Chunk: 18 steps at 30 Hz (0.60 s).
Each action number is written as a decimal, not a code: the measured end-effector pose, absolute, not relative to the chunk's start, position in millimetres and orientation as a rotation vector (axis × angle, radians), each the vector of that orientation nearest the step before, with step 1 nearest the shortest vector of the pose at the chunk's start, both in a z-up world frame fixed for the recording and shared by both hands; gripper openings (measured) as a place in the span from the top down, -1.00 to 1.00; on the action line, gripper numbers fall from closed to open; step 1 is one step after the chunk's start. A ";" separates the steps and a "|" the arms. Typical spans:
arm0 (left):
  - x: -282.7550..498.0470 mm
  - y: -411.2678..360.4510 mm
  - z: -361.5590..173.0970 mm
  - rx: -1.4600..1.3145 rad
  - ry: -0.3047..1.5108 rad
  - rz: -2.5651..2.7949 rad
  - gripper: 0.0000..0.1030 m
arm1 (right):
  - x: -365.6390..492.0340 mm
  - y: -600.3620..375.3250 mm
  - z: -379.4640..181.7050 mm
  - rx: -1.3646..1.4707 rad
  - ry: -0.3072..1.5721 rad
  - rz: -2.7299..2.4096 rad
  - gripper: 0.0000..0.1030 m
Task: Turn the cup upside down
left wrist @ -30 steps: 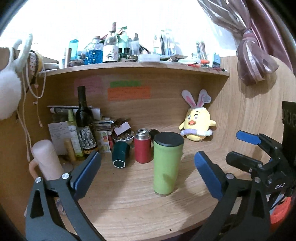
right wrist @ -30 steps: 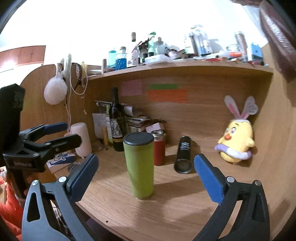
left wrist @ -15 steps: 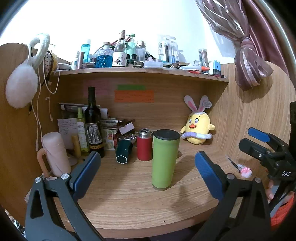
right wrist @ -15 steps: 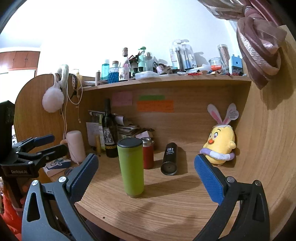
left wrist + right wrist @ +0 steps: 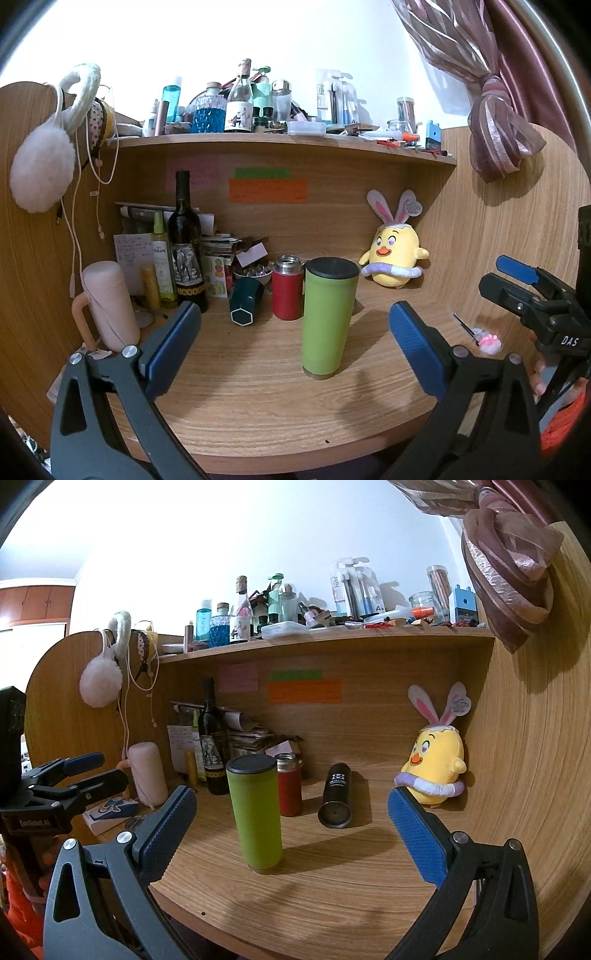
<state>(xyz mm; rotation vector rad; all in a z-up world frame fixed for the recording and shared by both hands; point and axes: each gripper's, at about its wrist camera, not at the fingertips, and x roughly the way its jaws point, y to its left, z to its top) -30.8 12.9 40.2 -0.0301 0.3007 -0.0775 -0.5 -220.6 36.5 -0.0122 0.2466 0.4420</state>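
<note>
A tall green cup (image 5: 327,317) with a black disc on top stands on end, narrow end down, near the middle of the wooden desk (image 5: 258,398); it also shows in the right wrist view (image 5: 256,812). My left gripper (image 5: 295,332) is open and empty, held back from the cup near the desk's front edge. My right gripper (image 5: 291,816) is open and empty, also back from the cup, which stands toward its left finger. The right gripper shows at the right of the left wrist view (image 5: 517,280); the left gripper shows at the left of the right wrist view (image 5: 74,775).
Behind the cup stand a red flask (image 5: 287,288), a dark green cup on its side (image 5: 244,305), a wine bottle (image 5: 184,240) and a pink mug (image 5: 109,306). A black flask (image 5: 337,795) lies on its side. A yellow plush chick (image 5: 395,258) sits at the back right.
Both grippers have drawn back and risen, so the cup looks smaller and farther away. The cup has not moved. Both grippers stay open.
</note>
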 end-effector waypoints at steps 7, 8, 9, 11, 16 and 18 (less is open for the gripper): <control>-29.6 13.9 38.8 -0.037 0.308 -0.081 -1.00 | 0.7 -222.5 36.6 -0.010 0.247 0.444 -1.00; -29.7 13.6 38.7 -0.037 0.309 -0.082 -1.00 | 1.0 -222.9 36.4 -0.009 0.247 0.444 -1.00; -30.3 13.4 38.9 -0.037 0.309 -0.082 -1.00 | 1.4 -223.2 36.3 -0.008 0.248 0.444 -1.00; -30.0 12.8 39.4 -0.038 0.309 -0.085 -1.00 | 0.4 -222.4 36.8 -0.010 0.247 0.444 -1.00; -30.1 12.7 39.5 -0.038 0.310 -0.085 -1.00 | 0.6 -222.7 36.4 -0.002 0.252 0.448 -1.00; -30.3 12.3 39.5 -0.037 0.309 -0.083 -1.00 | 0.4 -222.2 36.6 -0.001 0.252 0.446 -1.00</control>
